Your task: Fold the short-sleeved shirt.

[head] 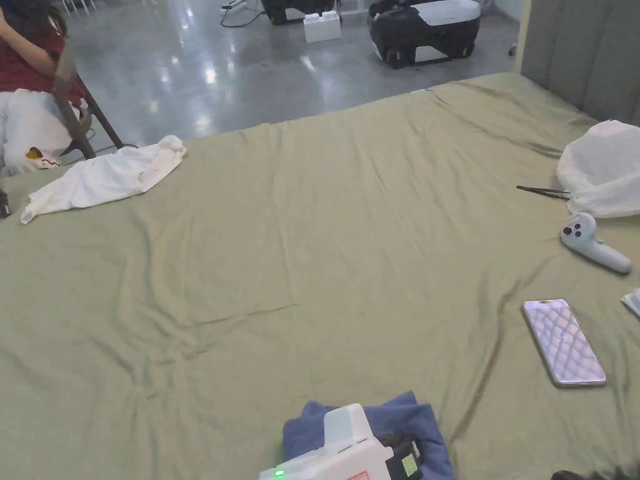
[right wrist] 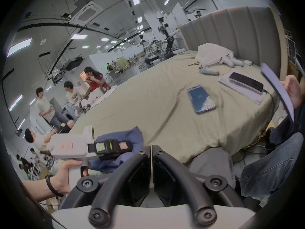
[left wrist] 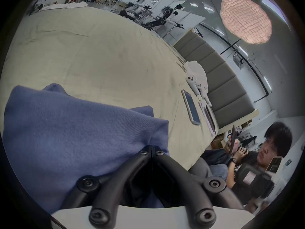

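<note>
A blue short-sleeved shirt (head: 415, 417) lies folded in a small bundle at the near edge of the green bed sheet (head: 325, 250). The white housing of the left gripper (head: 347, 447) rests over it, held by a hand (right wrist: 66, 176). In its own view my left gripper (left wrist: 151, 148) has its jaws together over the right edge of the shirt (left wrist: 74, 133); no cloth shows between the tips. My right gripper (right wrist: 151, 147) is shut on nothing, low in front of the bed's near edge and right of the shirt (right wrist: 127, 136).
On the right of the bed lie a phone (head: 564, 340), a white controller (head: 590, 242) and a white bag (head: 603, 165). A white garment (head: 106, 178) lies at the far left. A person (left wrist: 264, 151) sits by the bed's right side, another (head: 25, 69) at the far left.
</note>
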Demonstrator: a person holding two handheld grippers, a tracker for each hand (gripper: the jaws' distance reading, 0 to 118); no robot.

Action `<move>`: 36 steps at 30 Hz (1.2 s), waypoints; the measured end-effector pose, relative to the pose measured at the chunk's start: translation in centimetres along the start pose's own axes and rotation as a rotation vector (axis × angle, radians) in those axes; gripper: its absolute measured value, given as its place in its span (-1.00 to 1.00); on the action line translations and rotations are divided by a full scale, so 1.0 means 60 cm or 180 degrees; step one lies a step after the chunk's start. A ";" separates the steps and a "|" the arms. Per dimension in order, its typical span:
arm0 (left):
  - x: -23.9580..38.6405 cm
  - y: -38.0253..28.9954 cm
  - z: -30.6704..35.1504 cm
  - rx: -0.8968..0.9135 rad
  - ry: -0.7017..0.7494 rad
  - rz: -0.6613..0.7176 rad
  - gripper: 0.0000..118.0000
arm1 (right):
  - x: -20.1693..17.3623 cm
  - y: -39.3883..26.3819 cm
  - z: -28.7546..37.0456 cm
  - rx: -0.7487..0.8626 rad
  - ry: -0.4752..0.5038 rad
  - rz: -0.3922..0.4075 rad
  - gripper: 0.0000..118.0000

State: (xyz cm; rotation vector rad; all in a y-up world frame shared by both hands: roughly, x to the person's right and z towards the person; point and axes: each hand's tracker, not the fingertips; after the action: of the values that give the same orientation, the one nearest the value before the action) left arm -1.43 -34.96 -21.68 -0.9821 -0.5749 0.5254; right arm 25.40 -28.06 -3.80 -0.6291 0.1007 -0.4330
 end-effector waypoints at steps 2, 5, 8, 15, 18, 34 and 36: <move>-0.008 0.009 0.019 -0.0017 -0.0193 0.0239 -0.35 | -0.023 0.004 -0.024 -0.0119 0.0088 0.0165 -1.00; -0.015 0.027 0.081 0.0207 -0.0434 0.0439 0.41 | -0.051 0.024 -0.083 -0.0362 0.0405 0.0242 -1.00; -0.034 0.041 0.146 0.0338 -0.0384 0.0318 0.50 | -0.084 0.048 -0.154 -0.0537 0.0459 0.0420 -1.00; -0.125 0.040 0.228 0.0454 0.0022 0.0239 0.54 | -0.089 0.046 -0.301 -0.1504 -0.0091 0.0437 -1.00; -0.163 0.037 0.232 0.0434 -0.0028 0.0496 0.58 | -0.077 0.048 -0.302 -0.1455 -0.0035 0.0366 -1.00; -0.203 0.033 0.122 0.0225 -0.0314 0.0883 -0.42 | -0.080 0.039 -0.299 -0.1405 -0.0115 0.0318 -1.00; -0.201 0.038 0.138 0.0286 -0.0377 0.0821 -0.45 | -0.084 0.040 -0.283 -0.1227 -0.0020 0.0326 -1.00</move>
State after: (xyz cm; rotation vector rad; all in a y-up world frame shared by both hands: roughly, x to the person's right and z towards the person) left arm -16.10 -36.60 -22.62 -0.9490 -0.5279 0.8369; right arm 17.98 -33.49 -19.11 -0.9995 0.2126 -0.3136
